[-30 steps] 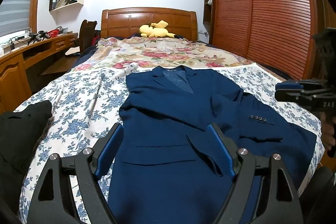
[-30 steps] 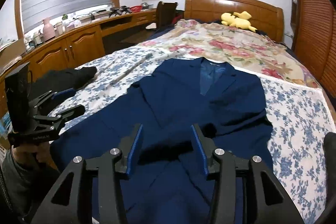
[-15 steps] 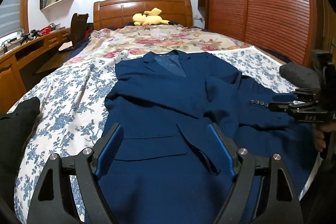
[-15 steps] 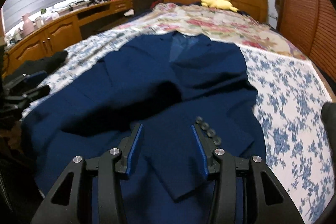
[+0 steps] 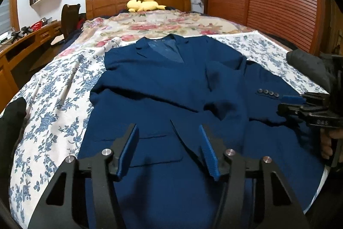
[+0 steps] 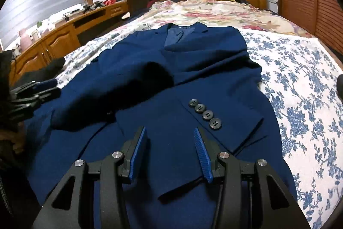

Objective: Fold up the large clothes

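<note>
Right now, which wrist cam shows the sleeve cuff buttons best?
Right wrist. The four cuff buttons sit large and sharp just ahead of the right gripper, button holes visible on the blue jacket. The left wrist view shows the same buttons as a small row far to the right.

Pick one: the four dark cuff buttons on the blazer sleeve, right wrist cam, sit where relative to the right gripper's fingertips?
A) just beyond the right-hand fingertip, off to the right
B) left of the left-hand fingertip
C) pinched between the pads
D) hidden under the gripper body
A: the row of cuff buttons lies on the blue blazer ahead and to the right of the right gripper, whose jaws stand apart with only flat cloth between them.
</note>
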The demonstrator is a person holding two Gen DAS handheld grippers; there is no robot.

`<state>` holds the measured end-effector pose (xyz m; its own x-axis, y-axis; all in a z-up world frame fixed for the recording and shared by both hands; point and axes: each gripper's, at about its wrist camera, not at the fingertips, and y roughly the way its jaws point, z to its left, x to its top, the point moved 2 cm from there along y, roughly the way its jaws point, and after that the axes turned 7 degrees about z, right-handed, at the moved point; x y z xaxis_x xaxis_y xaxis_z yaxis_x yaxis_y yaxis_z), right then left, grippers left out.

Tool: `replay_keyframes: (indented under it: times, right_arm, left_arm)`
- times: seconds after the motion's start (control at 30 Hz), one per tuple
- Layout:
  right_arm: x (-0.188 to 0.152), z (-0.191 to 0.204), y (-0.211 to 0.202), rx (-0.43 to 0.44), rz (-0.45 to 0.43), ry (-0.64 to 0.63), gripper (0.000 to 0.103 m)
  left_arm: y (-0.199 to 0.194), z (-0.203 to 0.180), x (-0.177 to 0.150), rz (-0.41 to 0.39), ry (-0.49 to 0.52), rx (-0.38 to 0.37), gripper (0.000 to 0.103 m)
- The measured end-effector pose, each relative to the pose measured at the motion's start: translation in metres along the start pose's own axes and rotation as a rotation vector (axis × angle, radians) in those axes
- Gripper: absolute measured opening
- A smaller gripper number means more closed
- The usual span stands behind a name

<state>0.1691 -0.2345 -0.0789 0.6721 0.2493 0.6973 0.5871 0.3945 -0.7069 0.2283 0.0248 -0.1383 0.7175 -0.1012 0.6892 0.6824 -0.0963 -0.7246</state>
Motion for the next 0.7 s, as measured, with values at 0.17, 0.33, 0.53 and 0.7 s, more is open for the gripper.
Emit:
replay_keyframes:
  times: [0.17,0.33,0.53,0.7]
  right_arm:
    - [-0.002,-0.001,0.002,0.006,0.001,-0.008,0.047]
    - [-0.003,-0.003,0.003,0.014,0.003,-0.011,0.047]
    - [0.002,0.000,0.007,0.007,0.024,-0.019,0.047]
    - [0.004,0.003,0.007,-0.005,0.029,-0.030,0.047]
  left_arm:
    - [0.012,-0.013,0.019,0.054,0.031,0.003,0.059]
    - [0.044,-0.026,0.026,0.147,0.075,0.021,0.059]
    - [0.071,-0.025,0.021,0.257,0.042,0.016,0.059]
    - [0.066,-0.031,0.019,0.255,0.056,-0.035,0.020]
